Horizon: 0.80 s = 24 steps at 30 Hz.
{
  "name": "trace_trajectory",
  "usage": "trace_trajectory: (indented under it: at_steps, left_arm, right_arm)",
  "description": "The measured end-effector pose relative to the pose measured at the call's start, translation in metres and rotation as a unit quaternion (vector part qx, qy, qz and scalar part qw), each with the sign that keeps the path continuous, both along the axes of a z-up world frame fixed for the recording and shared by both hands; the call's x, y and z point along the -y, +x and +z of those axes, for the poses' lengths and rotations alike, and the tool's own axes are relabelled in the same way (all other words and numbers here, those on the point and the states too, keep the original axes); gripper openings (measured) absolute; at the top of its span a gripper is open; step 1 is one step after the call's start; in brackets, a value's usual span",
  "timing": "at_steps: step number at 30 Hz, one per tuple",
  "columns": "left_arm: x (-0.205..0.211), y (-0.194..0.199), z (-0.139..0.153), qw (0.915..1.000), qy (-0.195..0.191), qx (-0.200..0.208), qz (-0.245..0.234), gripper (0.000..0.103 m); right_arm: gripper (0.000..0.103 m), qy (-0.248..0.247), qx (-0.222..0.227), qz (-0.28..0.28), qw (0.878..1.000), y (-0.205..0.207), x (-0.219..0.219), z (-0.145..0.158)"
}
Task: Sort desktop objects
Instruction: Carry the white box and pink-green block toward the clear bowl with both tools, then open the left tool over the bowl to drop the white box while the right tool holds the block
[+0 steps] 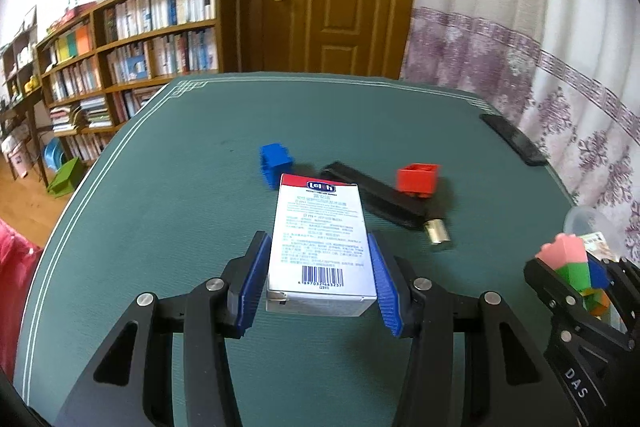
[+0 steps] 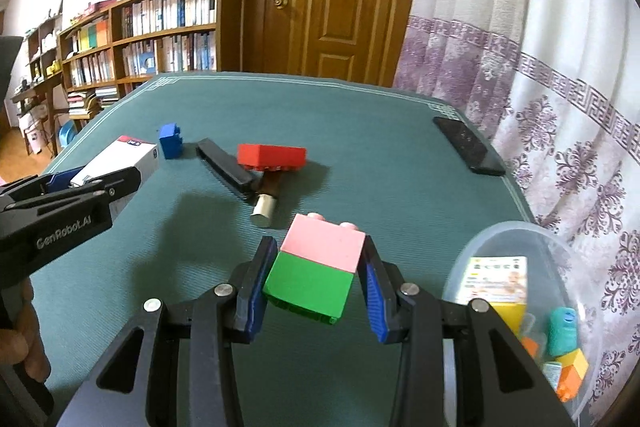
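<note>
My left gripper has its jaws clamped on a white carton, and my right gripper has its jaws clamped on a pink-and-green block stack, both lifted off the tabletop. A clear tub right of my right jaws already holds several small items, while ahead of the jaws a blue block, red block, black bar, cylinder and phone remain. The tub is cut off and its contents are hard to identify.

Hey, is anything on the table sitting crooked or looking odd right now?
Yes. The red block rests tilted, propped partly on the black bar and the brown cylinder instead of flat on the mat. Nothing looks spilled or broken.
</note>
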<state>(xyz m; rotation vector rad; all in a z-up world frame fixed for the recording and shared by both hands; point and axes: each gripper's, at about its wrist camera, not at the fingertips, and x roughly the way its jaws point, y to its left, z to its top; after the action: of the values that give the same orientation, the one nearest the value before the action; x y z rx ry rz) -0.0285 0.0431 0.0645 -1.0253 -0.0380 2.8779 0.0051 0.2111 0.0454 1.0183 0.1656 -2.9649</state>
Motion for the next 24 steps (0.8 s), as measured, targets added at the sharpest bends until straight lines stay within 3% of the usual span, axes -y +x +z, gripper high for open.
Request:
trace_trajectory:
  at_steps: [24]
  left_arm:
    - [-0.098, 0.023, 0.020, 0.9952, -0.018, -0.016, -0.095, 0.052]
  right_arm:
    - [0.045, 0.002, -0.027, -0.068, 0.997, 0.025, -0.075, 0.020]
